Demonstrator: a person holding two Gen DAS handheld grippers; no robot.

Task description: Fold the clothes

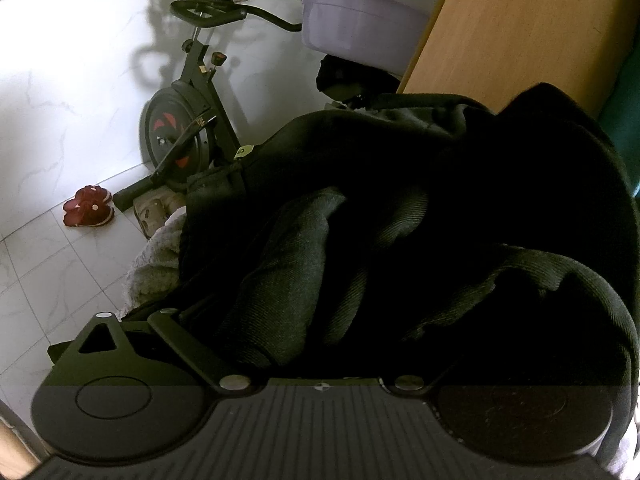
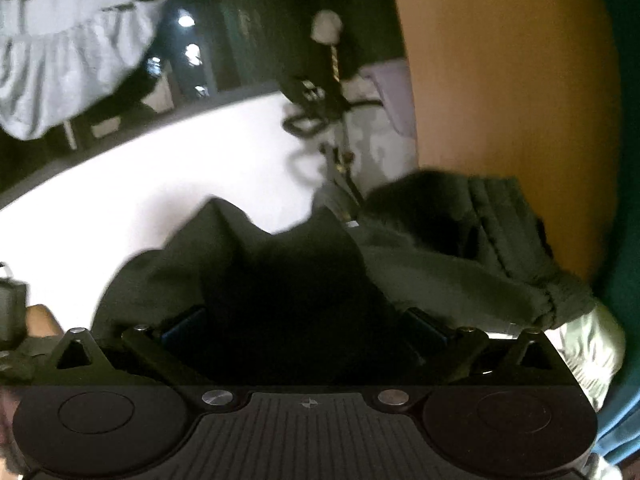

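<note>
Fingers of the left gripper [image 1: 320,320] buried under the dark garment [image 1: 400,220]; only the left link arm visible, so cannot tell whether apart or clamped. Garment bunched in thick folds directly in front of the left wrist camera, filling the middle and right. Far left, on white tiled floor [image 1: 60,272]: exercise bike [image 1: 188,120], red slippers [image 1: 89,211] near its base, lilac basin [image 1: 360,24] farther right. Wooden panel [image 1: 520,20] at far right.

In the right wrist view, much blur. Fingers of the right gripper [image 2: 308,328] seen as blue pads [image 2: 182,326] standing well apart, with dark garment [image 2: 304,280] heaped between and over them; real grip not clear. Garment spreading right toward the orange-brown panel [image 2: 500,80]. Pale grey ruffled cloth [image 2: 60,48] at far left top.
</note>
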